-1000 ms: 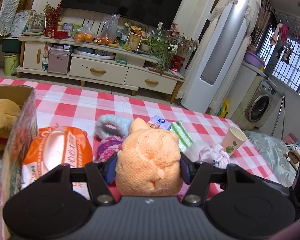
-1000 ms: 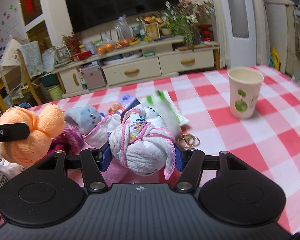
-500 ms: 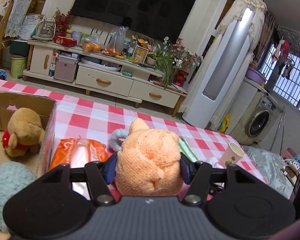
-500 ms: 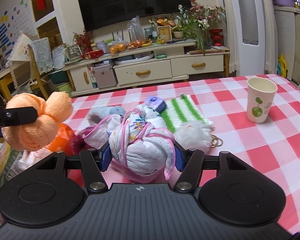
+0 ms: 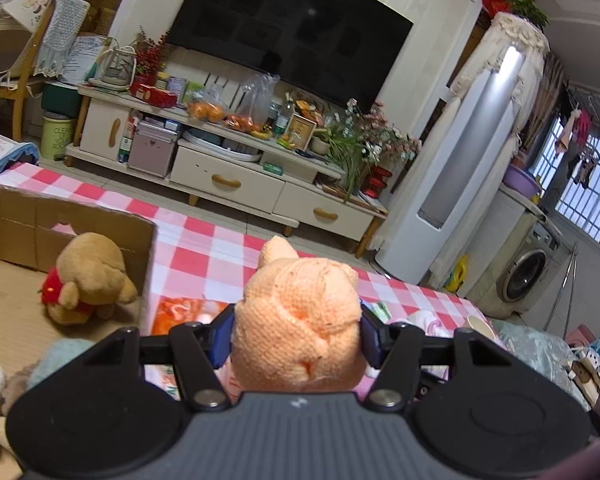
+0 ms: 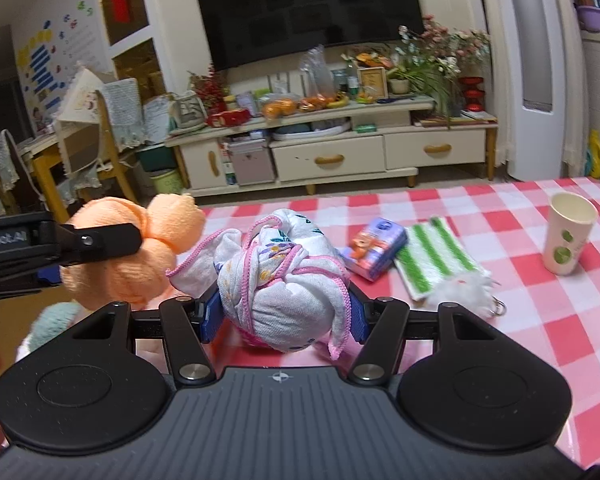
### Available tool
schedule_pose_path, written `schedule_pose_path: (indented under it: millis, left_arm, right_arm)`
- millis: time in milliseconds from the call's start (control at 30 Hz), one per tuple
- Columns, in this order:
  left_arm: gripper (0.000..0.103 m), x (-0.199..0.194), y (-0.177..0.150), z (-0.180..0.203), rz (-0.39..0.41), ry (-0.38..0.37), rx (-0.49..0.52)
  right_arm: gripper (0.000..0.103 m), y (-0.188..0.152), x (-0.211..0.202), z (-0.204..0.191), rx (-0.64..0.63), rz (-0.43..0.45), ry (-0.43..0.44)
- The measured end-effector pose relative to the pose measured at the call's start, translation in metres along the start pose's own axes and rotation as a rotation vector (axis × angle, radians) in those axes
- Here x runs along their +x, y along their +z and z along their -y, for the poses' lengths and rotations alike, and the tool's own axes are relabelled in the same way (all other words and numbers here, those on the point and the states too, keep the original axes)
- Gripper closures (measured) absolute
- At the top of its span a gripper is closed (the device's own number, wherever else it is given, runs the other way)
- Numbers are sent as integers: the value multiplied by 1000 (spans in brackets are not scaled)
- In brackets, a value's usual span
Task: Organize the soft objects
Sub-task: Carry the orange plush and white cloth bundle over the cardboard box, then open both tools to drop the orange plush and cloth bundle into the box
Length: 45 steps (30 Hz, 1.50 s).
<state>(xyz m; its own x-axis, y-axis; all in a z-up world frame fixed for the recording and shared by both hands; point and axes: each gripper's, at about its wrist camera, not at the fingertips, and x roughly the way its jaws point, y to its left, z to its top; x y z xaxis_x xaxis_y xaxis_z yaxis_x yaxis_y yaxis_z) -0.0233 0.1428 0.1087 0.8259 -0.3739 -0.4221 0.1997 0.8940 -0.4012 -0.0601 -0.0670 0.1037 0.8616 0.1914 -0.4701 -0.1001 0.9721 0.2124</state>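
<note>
on the red-and-white checked tablecloth (image 6: 520, 216), at its left end, an open cardboard box (image 5: 16, 216) with a brown teddy bear (image 5: 88, 276) sitting inside near the far wall. above the box's right edge, left gripper (image 5: 296, 332) clamped on an orange knitted toy (image 5: 296, 324), blue pads pressed into both flanks. beside it, right gripper (image 6: 282, 312) closed around a white knotted cloth bundle with pink trim (image 6: 280, 280), raised off the table. farther right, lying flat: green-striped cloth (image 6: 436, 260), purple tissue pack (image 6: 376, 248), upright paper cup (image 6: 568, 240).
</note>
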Motion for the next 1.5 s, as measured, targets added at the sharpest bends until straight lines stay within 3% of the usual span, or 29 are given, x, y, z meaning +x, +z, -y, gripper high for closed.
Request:
schedule_pose_path:
  millis: [433,767,1133,1200,1233,1267,1367,1500]
  left_arm:
    - [42,-34,18,-42,97,68,-103]
    - [42,-54,29,-95,159,228,-218]
    - [41,-57,29,-133,117,375,-284]
    - [40,-56,30,-136,107,396,-288]
    - [37,-55,30,-137,105,404,-291]
    - [33,-56,30,-137,107,414,-293]
    - [20,-59,30,-135,120,429,-282]
    - [17,-59,29,-133,116,428,-283]
  right_arm:
    - [28,23,12,-68,-100,13,149]
    - [28,30,28,-131,-232,16,269]
    - [29,24,57,-167,-334,-37,318]
    - [22,21,59,-170,-336,-54,324]
    - [9,20,59,-170,-333,-55,317]
    - [4,20,58,-170,-332,-50,311]
    - [3,19,51,-166,-328,-30,291]
    - [1,22,41,-150,-298,7,243]
